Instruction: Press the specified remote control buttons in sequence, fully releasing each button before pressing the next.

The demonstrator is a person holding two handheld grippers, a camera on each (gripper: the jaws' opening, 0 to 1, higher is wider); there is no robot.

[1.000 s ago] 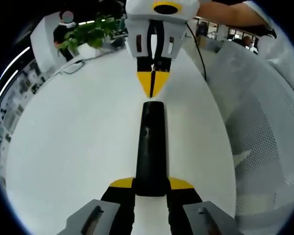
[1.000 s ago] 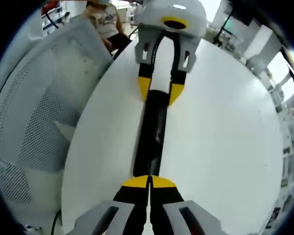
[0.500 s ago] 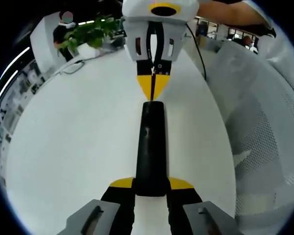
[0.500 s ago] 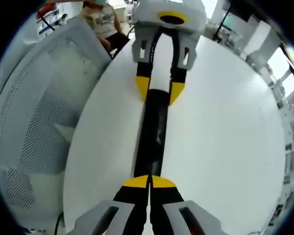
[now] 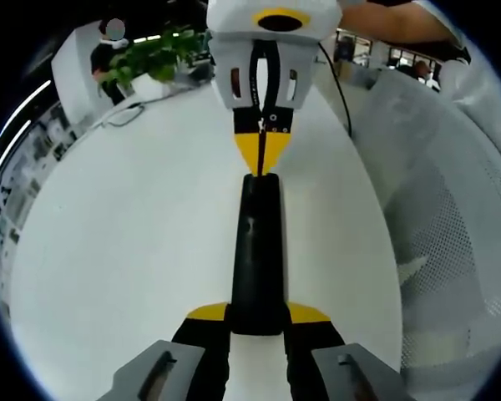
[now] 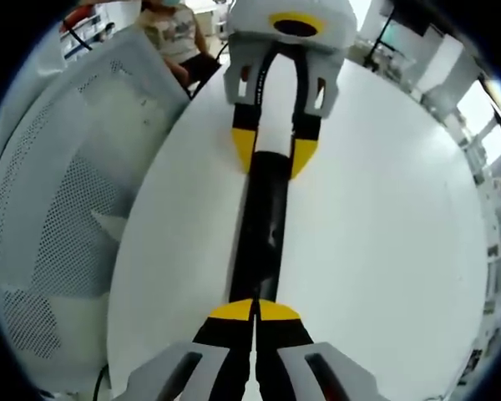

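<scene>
A long black remote control (image 5: 257, 251) lies on the round white table (image 5: 125, 217). My left gripper (image 5: 257, 313) is shut on its near end, one yellow-tipped jaw on each side. My right gripper (image 5: 260, 159) comes in from the top of the left gripper view, shut, its yellow tip touching the remote's far end. In the right gripper view the right gripper (image 6: 252, 311) is shut with its tip at the near end of the remote (image 6: 261, 225). There the left gripper (image 6: 273, 154) clamps the far end.
A white mesh chair (image 5: 451, 209) stands close to the table's edge and appears again (image 6: 58, 209) in the right gripper view. A green plant (image 5: 159, 54) and a black cable (image 5: 338, 83) sit at the far side. A person (image 6: 175, 33) sits beyond the chair.
My right gripper has moved along the table toward the remote, closing the small gap until its tip meets the remote's end. The left gripper and the remote have stayed put.
</scene>
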